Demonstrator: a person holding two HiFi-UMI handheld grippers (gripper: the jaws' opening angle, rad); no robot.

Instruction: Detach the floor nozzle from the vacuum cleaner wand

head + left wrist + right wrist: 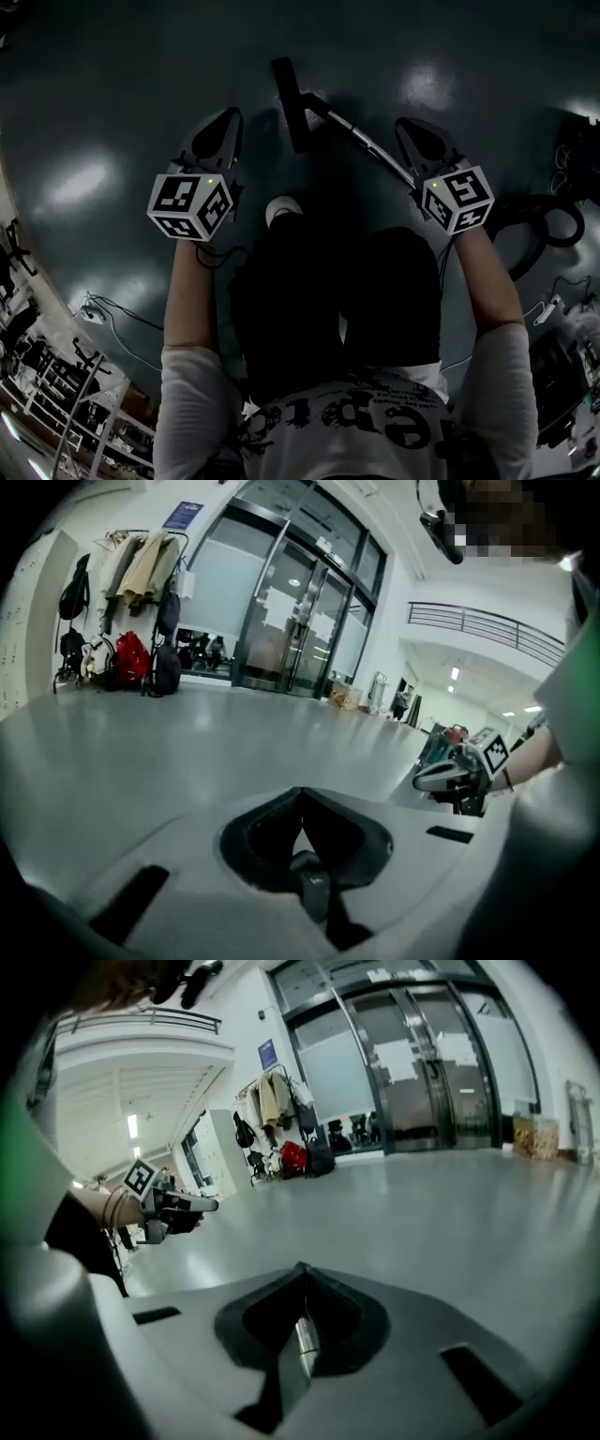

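Head view, floor nozzle [290, 105], wand [370, 142], black hose [577, 228]

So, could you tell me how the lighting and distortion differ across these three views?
Head view: underexposed, with bright glare patches on the floor, so the floor nozzle reads as a dark bar. Left gripper view: bright, fisheye-curved, corners vignetted. Right gripper view: likewise, glass doors bowed.

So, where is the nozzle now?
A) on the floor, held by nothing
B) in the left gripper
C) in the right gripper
A: the nozzle lies on the floor, joined to the wand; the left gripper and the right gripper are both shut and empty.
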